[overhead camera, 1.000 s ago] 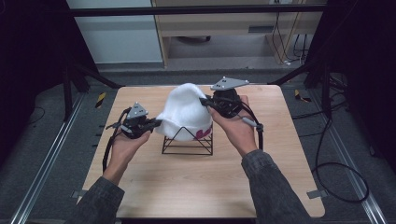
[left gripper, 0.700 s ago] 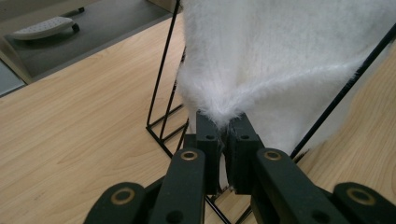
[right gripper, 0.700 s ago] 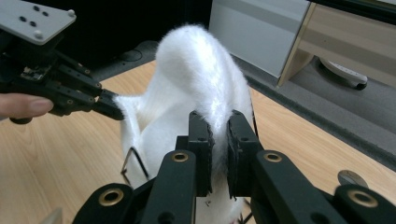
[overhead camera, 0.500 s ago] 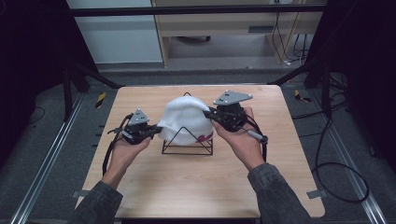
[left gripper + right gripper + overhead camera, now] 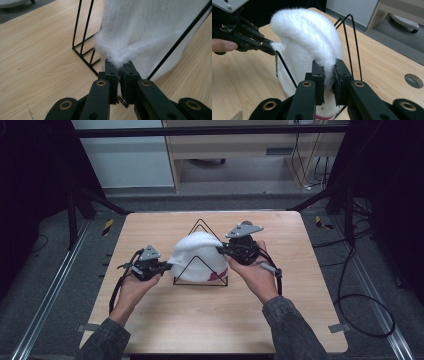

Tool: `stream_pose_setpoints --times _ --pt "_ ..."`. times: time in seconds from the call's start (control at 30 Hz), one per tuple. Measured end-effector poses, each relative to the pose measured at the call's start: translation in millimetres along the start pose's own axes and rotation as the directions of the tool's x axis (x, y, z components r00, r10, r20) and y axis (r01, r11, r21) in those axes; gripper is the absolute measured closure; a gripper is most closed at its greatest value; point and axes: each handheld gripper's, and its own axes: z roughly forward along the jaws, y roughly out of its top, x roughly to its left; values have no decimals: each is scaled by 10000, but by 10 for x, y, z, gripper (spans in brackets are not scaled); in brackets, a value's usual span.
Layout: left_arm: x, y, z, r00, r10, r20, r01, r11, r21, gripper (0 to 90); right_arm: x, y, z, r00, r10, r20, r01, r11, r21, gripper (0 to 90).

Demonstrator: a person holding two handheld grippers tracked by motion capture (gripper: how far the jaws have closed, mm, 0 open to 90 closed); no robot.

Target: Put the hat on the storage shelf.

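A fluffy white hat (image 5: 197,256) sits over a black wire rack (image 5: 200,255) in the middle of the wooden table (image 5: 200,320). The rack is shaped like a triangle, and its far point sticks up behind the hat. A bit of pink shows on the hat's near right edge.

The left gripper (image 5: 159,266) is on the left side of the hat, low down near the table. Its jaws are squeezed almost together, with a pinch of the white fur (image 5: 120,58) caught between them. The right gripper (image 5: 223,249) is on the right side, higher up. Its jaws are nearly closed too, and they hold the hat's fluffy edge (image 5: 328,67).

What could go wrong? Each grip has just a little fur, so a hard tug might make the hat slip out. In the left gripper view a black wire (image 5: 175,43) runs right beside the pinched spot. The hat could snag on that wire. The rack looks light, so if the hat catches, a pull might lift or tip the rack. If one hand pulls more than the other, the hat could slide off crooked
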Motion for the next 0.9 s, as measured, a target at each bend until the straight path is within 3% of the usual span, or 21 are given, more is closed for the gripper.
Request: stream_pose_setpoints --times 0.3,0.53,0.9 --pt "-4 -114 4 9998 120 131 -122 9998 167 845 50 -6 22 9998 -175 -130 177 9997 148 800" --pt "-53 -167 24 9995 315 19 -316 9986 424 833 65 -32 -29 9998 5 -217 -1 9998 189 696" --pt "-48 -172 11 9997 261 17 -262 9988 415 837 45 -26 -44 9996 35 -285 -31 9999 142 732"
